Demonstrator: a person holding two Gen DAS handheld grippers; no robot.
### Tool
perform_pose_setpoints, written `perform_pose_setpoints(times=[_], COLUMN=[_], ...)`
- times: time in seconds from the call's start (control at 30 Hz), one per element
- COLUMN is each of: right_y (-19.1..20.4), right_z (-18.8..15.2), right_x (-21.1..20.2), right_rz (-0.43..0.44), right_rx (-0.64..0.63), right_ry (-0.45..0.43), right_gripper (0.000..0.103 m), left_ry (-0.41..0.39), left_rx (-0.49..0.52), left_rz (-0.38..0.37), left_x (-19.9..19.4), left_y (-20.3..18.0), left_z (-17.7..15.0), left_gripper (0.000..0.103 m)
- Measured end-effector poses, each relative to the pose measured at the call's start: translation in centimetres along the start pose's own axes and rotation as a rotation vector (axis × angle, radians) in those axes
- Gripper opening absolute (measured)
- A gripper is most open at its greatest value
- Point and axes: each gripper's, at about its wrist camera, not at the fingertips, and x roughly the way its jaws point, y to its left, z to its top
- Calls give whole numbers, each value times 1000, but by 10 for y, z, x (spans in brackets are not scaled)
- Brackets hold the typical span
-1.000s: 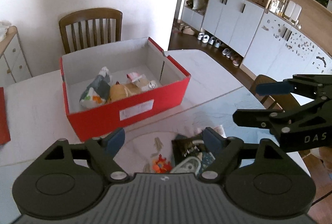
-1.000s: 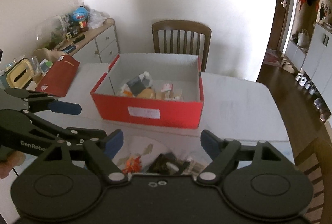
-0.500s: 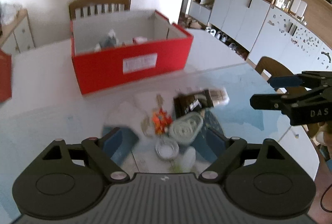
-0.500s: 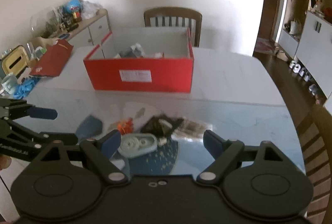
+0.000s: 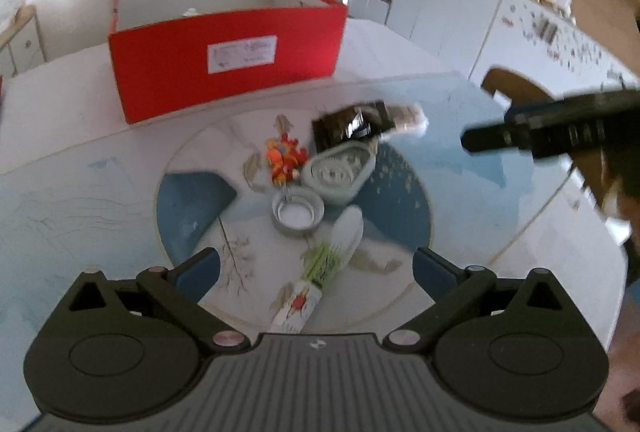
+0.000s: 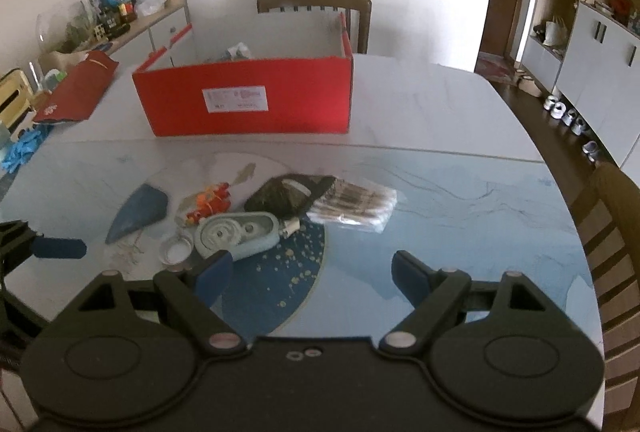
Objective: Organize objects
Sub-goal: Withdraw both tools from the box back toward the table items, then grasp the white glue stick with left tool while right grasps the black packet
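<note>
Several small items (image 5: 332, 171) still loose on the table (image 6: 440, 99), a few already in the red box (image 6: 244, 95); left gripper (image 5: 316, 272) opening, empty; right gripper (image 6: 312, 272) released, empty

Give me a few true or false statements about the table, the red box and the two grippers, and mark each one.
1. The red box stands open on the table. True.
2. The left gripper grips the round tin lid. False: its jaws are opening, nothing pinched.
3. The clear packet lies inside the box. False: it lies on the table.
4. The right gripper holds nothing. True.
</note>
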Motion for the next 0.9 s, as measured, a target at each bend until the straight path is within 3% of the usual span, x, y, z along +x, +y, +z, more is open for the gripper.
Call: perform_pose_setpoints(times=[0.13,0.33,0.73,0.9], right_y=[0,-3,-15,-19], right_z=[-8,-10,-1,5], right_x=[11,25,52,58], right_rz=[-5,-7,-46,-32], right_rx=[-6,-5,-31,-6], right_ry=[23,57,93,90], right_gripper=[86,86,86,86], left_ry=[32,65,20,4], left_rx=[54,41,105,154], left_rz=[30,45,38,40], left_x=[13,30,41,40], left_y=[-5,3,4,0], left_z=[-13,-20,-22,-25], left_gripper=[103,103,101,94])
